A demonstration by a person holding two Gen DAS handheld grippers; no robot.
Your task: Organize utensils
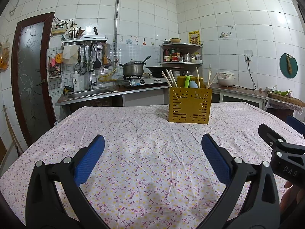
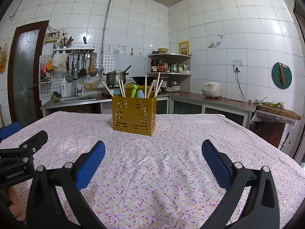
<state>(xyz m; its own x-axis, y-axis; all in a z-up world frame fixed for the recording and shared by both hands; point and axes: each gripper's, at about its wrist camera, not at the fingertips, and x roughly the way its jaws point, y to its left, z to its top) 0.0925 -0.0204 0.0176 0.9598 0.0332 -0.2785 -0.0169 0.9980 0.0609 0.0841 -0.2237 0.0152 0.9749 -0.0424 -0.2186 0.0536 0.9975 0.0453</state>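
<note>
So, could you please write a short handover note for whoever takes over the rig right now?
Left gripper: open, empty, above the tablecloth.
Right gripper: open, empty, beside the left one.
Yellow holder: upright mid-table, ahead of both grippers. It holds chopsticks, a green frog-topped utensil and a light blue one.
Done: no loose utensils show on the cloth; all visible ones stand in the holder.
Left: possibly nothing. Whether they are sorted by compartment cannot be told from here; check before stopping.
</note>
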